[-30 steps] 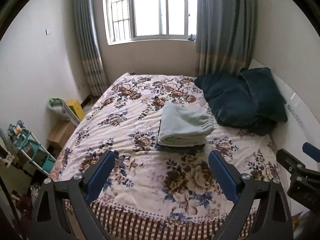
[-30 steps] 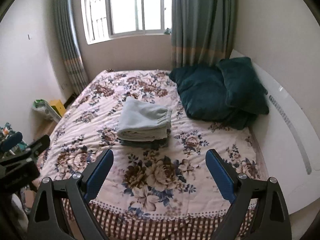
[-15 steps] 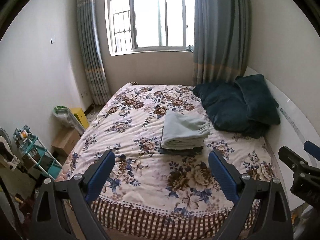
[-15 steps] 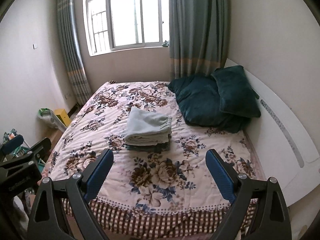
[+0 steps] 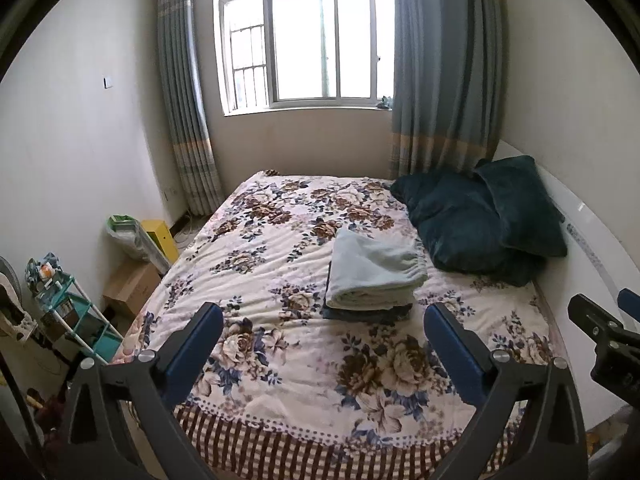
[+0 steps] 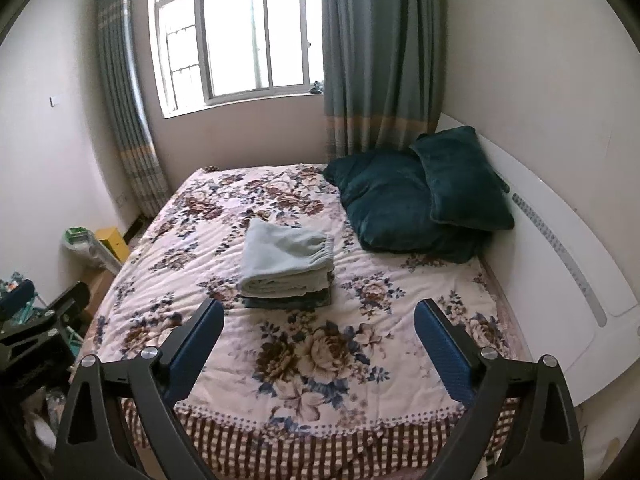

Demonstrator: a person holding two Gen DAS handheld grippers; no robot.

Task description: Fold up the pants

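Now both grippers hang off the near edge of the bed (image 5: 280,432): the left gripper (image 5: 323,334) is opening its jaws, nothing between them, and the right gripper (image 6: 319,330) gapes wide and empty. Folded pale pants (image 5: 372,270) sit mid-bed atop darker folded pants (image 6: 288,302), left of the teal pillows (image 6: 416,200).

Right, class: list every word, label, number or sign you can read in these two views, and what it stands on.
None can be read.
Cardboard box: faint print, too blurred to read.
Items on the shelf rack: labels too small to read.
Headboard strip: a grey pattern, no legible lettering.
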